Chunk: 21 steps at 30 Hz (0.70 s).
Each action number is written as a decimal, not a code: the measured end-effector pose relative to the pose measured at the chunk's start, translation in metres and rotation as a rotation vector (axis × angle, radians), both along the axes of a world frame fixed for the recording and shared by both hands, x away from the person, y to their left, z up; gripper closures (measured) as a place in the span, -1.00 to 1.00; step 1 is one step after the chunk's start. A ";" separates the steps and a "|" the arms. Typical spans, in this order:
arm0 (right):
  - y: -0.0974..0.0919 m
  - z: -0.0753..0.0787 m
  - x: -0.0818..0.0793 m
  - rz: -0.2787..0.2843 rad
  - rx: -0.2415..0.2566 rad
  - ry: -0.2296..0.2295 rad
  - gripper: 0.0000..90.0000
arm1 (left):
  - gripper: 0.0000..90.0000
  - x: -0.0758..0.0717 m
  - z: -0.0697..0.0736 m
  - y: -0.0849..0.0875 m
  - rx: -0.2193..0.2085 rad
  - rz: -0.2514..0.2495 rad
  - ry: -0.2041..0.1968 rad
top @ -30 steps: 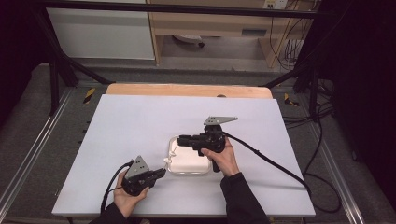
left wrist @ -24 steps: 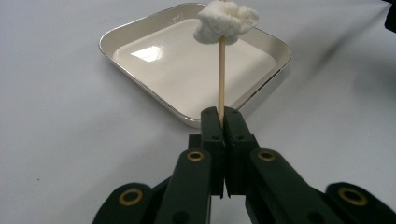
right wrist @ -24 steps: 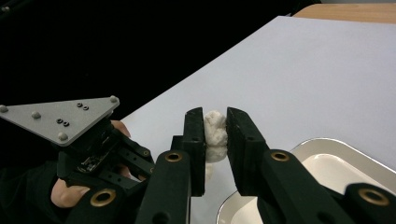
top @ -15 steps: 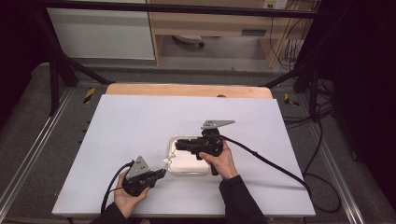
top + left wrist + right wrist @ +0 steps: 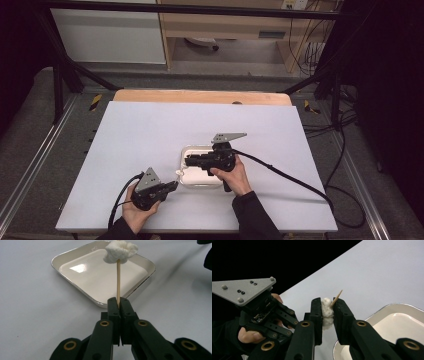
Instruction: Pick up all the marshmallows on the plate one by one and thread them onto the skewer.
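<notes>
A thin wooden skewer stands up from my left gripper, whose jaws are shut on its lower end. A white fluffy lump sits on the skewer near its top. In the right gripper view my right gripper has both pads against the lump, and the skewer's tip pokes out past it. From above, the left gripper points up-right and the right gripper points left, meeting at the lump by the left rim of a shallow white tray.
The tray holds nothing. The white table top spreads wide to the left and far side, ending at a wooden strip. The right gripper's black cable trails off to the right across the table.
The right gripper has come down and left over the tray toward the left gripper. The left hand has stayed where it was.
</notes>
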State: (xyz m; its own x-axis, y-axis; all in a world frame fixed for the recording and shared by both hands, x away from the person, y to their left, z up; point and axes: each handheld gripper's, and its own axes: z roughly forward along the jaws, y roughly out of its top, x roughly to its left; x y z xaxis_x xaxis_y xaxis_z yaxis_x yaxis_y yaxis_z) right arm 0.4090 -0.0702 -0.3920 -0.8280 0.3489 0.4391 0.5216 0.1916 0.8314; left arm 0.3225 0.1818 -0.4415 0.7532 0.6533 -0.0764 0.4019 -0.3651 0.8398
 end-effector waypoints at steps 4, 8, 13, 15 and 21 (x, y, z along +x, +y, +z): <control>-0.001 0.002 0.000 -0.002 -0.008 -0.004 0.71 | 0.97 0.000 0.001 0.000 -0.009 -0.003 -0.003; -0.005 0.007 -0.001 -0.032 -0.023 -0.038 0.46 | 0.97 0.001 0.000 0.002 -0.008 0.007 0.006; -0.010 0.012 -0.004 -0.073 -0.097 -0.110 0.08 | 0.97 0.002 0.002 0.004 -0.015 0.013 0.003; -0.012 0.011 -0.005 -0.087 -0.125 -0.139 -0.06 | 0.97 0.002 0.001 0.004 -0.015 0.012 0.004; -0.025 0.006 -0.008 -0.140 -0.219 -0.189 -0.53 | 0.97 0.002 0.002 0.004 -0.014 0.014 0.009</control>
